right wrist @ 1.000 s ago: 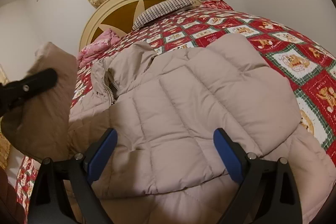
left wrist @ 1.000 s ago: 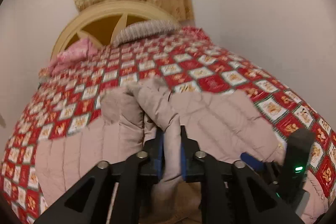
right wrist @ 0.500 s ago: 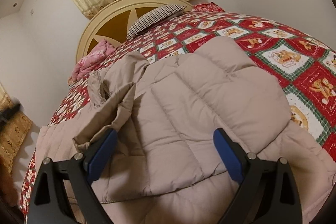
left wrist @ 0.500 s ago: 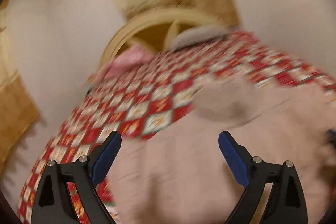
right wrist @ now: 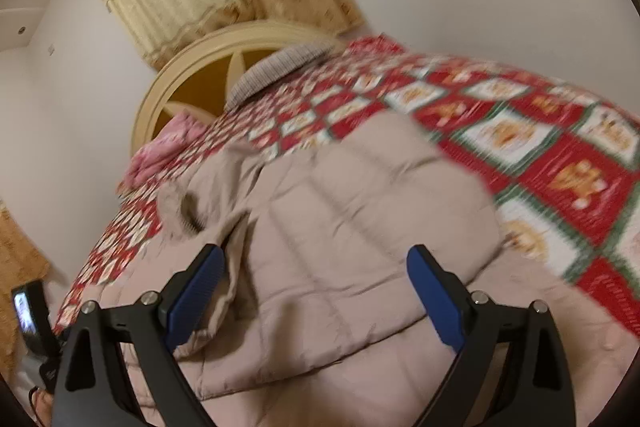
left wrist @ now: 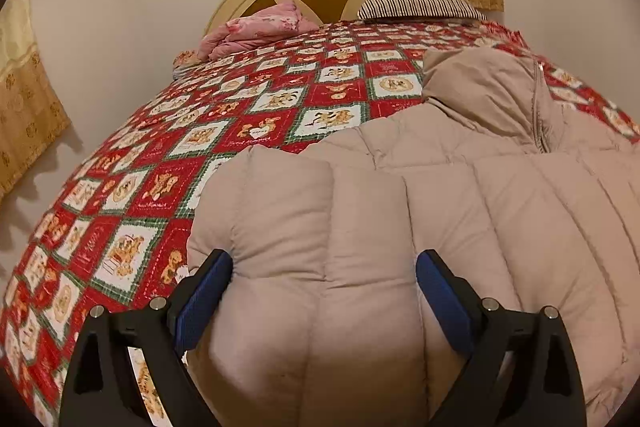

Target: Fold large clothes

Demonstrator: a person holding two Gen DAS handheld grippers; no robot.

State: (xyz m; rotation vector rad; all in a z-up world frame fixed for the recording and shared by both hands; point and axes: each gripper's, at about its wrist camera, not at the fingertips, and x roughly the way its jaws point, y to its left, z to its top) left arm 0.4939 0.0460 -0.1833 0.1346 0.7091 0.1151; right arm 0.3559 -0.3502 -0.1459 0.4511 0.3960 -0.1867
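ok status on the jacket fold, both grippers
Left gripper open, fingers either side of a jacket panel. Right gripper open over it, holding nothing. Jacket flat on the bed, nothing in the way.

Left hand-held gripper (left wrist: pixel 324 291): jaws spread wide, blue pads (left wrist: pixel 204 301) facing each other across a broad gap, nothing clamped between them; black finger arms angle up from the lower corners of its view; tilted downward.

Right hand-held gripper (right wrist: pixel 316 287): jaws likewise wide apart, blue pads (right wrist: pixel 434 297) clear of any grip; pointing forward and slightly down. View blurred. No hand or sleeve shows in either view.
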